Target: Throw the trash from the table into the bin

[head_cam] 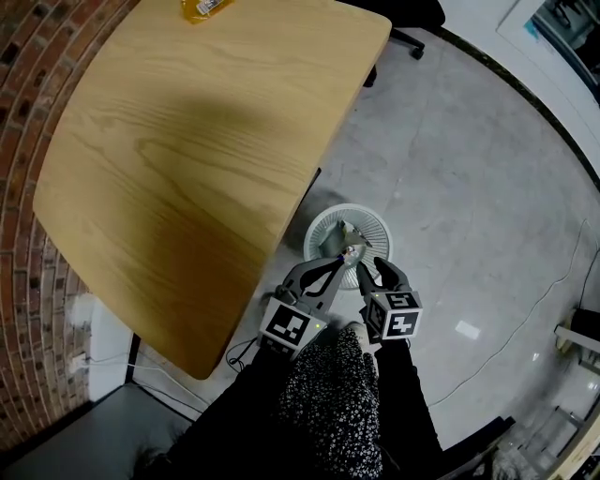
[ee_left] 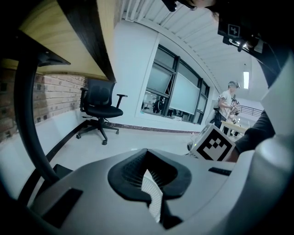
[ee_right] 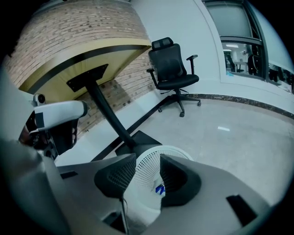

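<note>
A white mesh bin [head_cam: 323, 228] stands on the floor beside the wooden table [head_cam: 187, 169]. Both grippers hang over the bin's near rim. My left gripper [head_cam: 337, 267] has its jaw tips together with nothing held; only a sliver of bin mesh [ee_left: 154, 193] shows behind its pads [ee_left: 128, 176]. My right gripper [head_cam: 372, 272] is open and empty, and the bin [ee_right: 172, 153] shows through the gap between its jaws [ee_right: 148, 167]. A small crumpled scrap [head_cam: 349, 250] sits just past the tips, over the bin's mouth. Something blue [ee_right: 159, 189] lies inside the bin. A yellow wrapper [head_cam: 204, 7] lies at the table's far edge.
The table's black leg and foot plate [ee_right: 112, 121] stand just left of the bin. A black office chair [ee_right: 173, 69] is further off by the brick wall. A person [ee_left: 227, 103] stands far across the room. A cable [head_cam: 239, 352] runs on the floor under the table's edge.
</note>
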Demonstrator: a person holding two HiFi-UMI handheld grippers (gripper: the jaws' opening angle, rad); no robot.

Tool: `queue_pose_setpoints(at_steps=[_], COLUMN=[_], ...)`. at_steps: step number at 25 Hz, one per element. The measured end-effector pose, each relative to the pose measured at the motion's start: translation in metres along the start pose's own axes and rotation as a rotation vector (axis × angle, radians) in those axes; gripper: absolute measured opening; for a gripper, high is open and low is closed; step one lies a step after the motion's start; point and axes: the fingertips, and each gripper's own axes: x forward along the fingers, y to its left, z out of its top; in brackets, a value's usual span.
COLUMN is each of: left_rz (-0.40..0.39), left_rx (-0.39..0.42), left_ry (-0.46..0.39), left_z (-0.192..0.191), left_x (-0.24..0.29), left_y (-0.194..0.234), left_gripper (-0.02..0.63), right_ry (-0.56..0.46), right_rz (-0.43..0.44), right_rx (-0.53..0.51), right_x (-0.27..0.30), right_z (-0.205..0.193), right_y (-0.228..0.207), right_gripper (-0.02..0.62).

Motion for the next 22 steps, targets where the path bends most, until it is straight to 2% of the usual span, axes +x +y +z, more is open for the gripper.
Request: queue_pose_setpoints(at_steps=[9, 16, 22], left_rz=[-0.001, -0.011, 0.016], left_rx=[0.027, 0.082, 0.083], left_ry=[-0.018, -0.054, -0.086], left_z=[0.045, 0.096, 0.137], left_x=[-0.017, -0.039, -0.069], left_y=[-0.013, -0.034, -0.039], left_gripper=[0.006, 0.006, 0.006], right_ry=[-0.036, -0.099, -0.176], right_rz=[0.05, 0.087, 0.094], right_rx=[-0.038, -0.039, -0.041], right_x=[-0.037, -0.085, -0.118], right_z=[0.047, 0.091, 0.143], right_y=[0.02, 0.04, 0.063], right_gripper=[0.147, 0.146, 0.133])
